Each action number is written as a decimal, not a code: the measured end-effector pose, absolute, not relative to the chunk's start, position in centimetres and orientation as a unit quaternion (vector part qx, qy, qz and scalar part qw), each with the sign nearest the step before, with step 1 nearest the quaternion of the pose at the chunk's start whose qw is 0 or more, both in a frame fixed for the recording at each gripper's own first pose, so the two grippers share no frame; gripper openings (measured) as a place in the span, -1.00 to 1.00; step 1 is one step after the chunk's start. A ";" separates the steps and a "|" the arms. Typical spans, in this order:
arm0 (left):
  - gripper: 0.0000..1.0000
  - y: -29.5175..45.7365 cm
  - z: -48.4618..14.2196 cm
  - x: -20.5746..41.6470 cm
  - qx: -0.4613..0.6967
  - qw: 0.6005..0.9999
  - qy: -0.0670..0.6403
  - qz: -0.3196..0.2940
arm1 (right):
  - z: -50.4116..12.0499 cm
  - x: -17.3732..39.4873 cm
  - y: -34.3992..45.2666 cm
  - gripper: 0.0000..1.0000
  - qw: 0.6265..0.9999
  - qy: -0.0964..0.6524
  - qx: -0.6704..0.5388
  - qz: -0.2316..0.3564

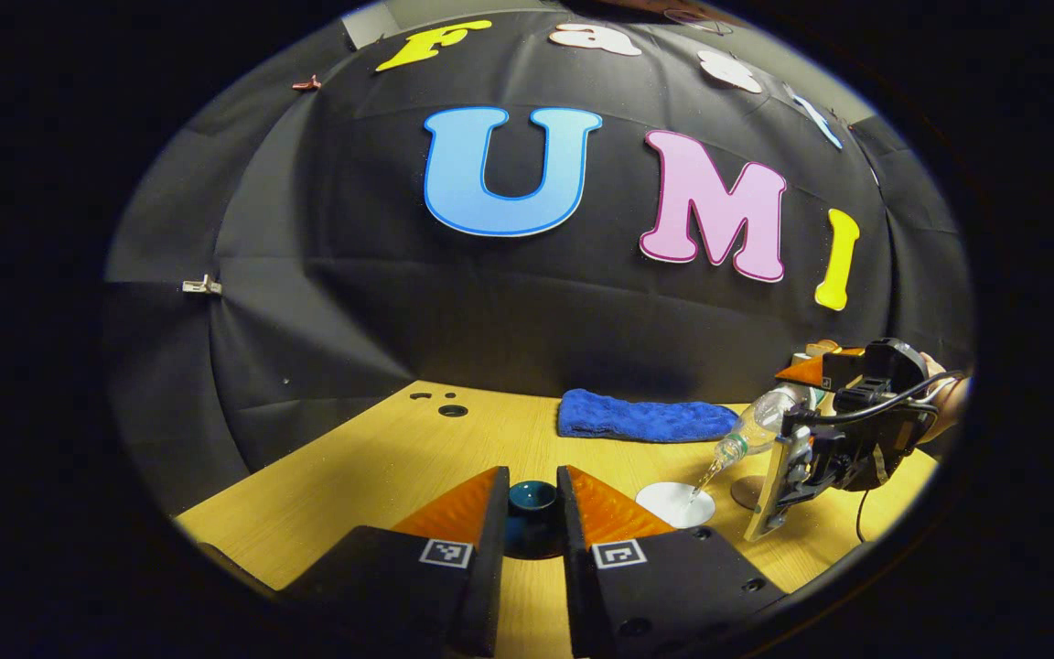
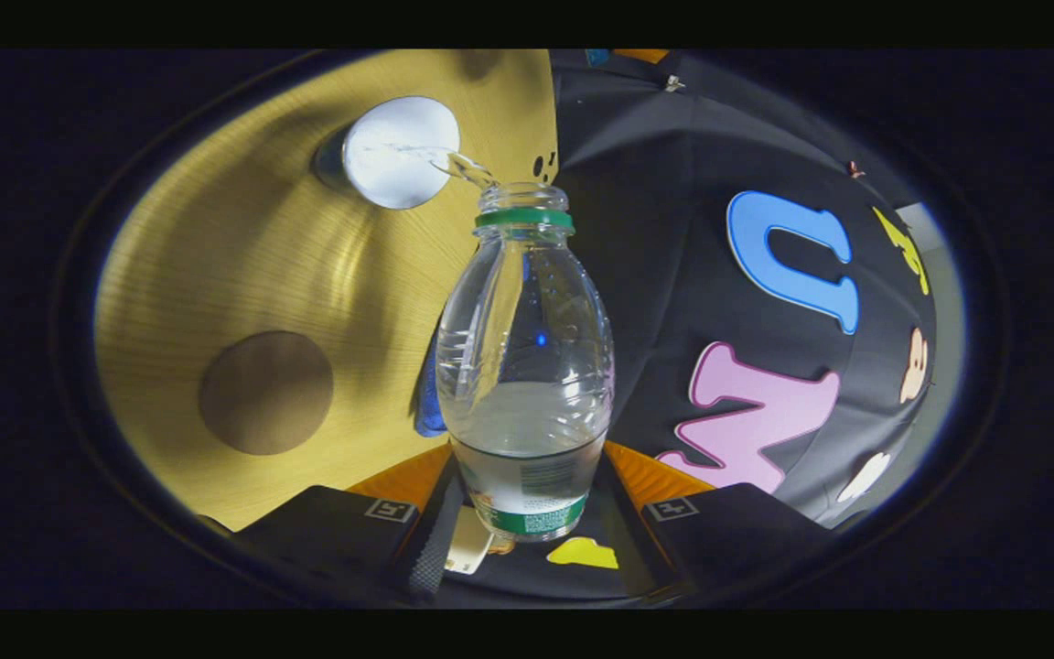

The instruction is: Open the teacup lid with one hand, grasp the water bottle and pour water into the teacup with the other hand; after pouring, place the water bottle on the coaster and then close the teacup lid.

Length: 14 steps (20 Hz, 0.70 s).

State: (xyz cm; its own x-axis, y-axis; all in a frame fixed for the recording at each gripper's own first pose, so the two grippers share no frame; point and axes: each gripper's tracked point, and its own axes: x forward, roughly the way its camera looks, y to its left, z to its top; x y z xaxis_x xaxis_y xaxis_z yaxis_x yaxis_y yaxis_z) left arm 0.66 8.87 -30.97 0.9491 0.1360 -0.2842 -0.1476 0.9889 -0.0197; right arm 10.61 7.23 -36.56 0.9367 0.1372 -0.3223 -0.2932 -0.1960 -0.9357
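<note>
Water is leaving the tilted water bottle [image 2: 524, 366] in a thin stream and landing in the teacup [image 2: 396, 151], which stands open on the wooden surface [image 2: 216, 256]. I have the right gripper [image 2: 527, 513] with its jaws clamped on the bottle's lower body, one finger on each side near the label, and the bottle's uncapped mouth points down toward the cup's rim. From the left gripper view I see the same bottle [image 1: 751, 426] held slanted just above the teacup [image 1: 675, 504], with the right gripper [image 1: 833, 439] and the hand behind it to the cup's far side. The round brown coaster [image 2: 265, 393] lies bare on the surface near the teacup, apart from it. A blue towel [image 1: 644, 417] lies on the surface behind the teacup, by the booth wall. My left gripper [image 1: 532, 526] holds the dark teacup lid [image 1: 532, 502] pinched between its jaws, lifted off the cup and well to the side of it.
</note>
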 end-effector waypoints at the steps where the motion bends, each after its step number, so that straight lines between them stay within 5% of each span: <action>1: -0.34 8.8 -30.9 0.7 -0.020 0.987 0.142 0.072 | -36.2 10.8 7.2 0.51 0.629 0.047 -0.758 0.168; 14: -0.34 9.1 -31.0 0.7 -0.025 0.987 0.141 0.073 | -33.8 12.1 8.7 0.51 0.577 -0.033 -0.803 0.144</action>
State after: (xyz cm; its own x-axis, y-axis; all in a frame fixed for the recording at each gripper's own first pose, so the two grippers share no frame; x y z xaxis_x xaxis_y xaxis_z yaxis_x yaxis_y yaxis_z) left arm 0.66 9.09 -31.00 0.9493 0.1375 -0.2827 -0.1515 0.9881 -0.0281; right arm 12.12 8.75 -33.78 0.9566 0.2191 -0.1923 -0.1122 -0.3323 -0.9365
